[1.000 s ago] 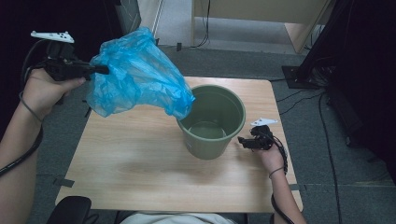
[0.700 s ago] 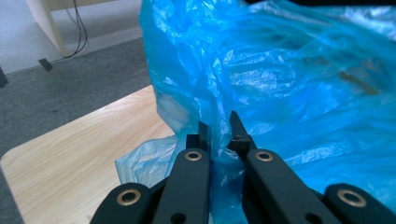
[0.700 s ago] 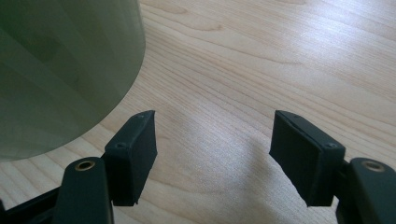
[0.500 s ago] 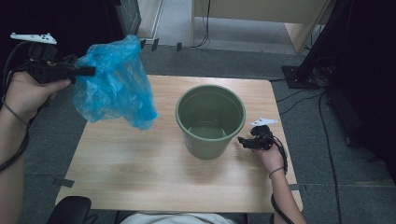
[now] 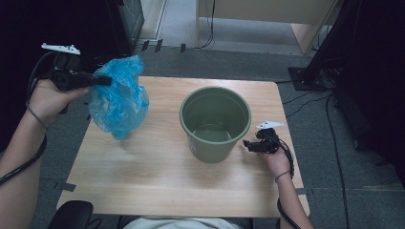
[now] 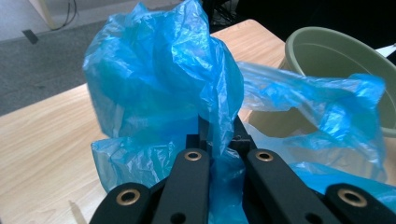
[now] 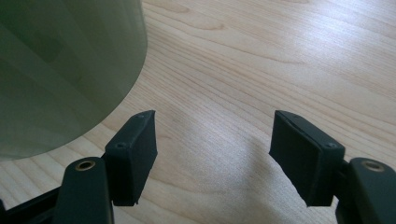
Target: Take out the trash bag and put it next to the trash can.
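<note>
A crumpled blue plastic bag (image 5: pixel 118 102) hangs over the table's left edge, pinched at its top by my left gripper (image 5: pixel 104 81), which is shut on it. In the left gripper view the bag (image 6: pixel 163 93) bulges up over the closed jaws, my left gripper (image 6: pixel 218 135) squeezing a fold of film. A green plastic bucket (image 5: pixel 215 123) stands upright and empty near the table's middle, and its rim (image 6: pixel 336 51) appears behind the bag. My right gripper (image 5: pixel 247 143) rests low just right of the bucket, open with nothing between its fingers; bare wood lies between its pads (image 7: pixel 212 156).
The light wooden table (image 5: pixel 157 176) has free surface in front of the bucket and at its left. The bucket wall (image 7: pixel 60 74) stands close beside the right gripper's left jaw. Dark cabinets, cables and grey carpet surround the table.
My left gripper has pulled the blue bag away from the bucket to the left and then lowered it; the bag has collapsed from spread wide to hanging bunched. The right gripper stayed put.
</note>
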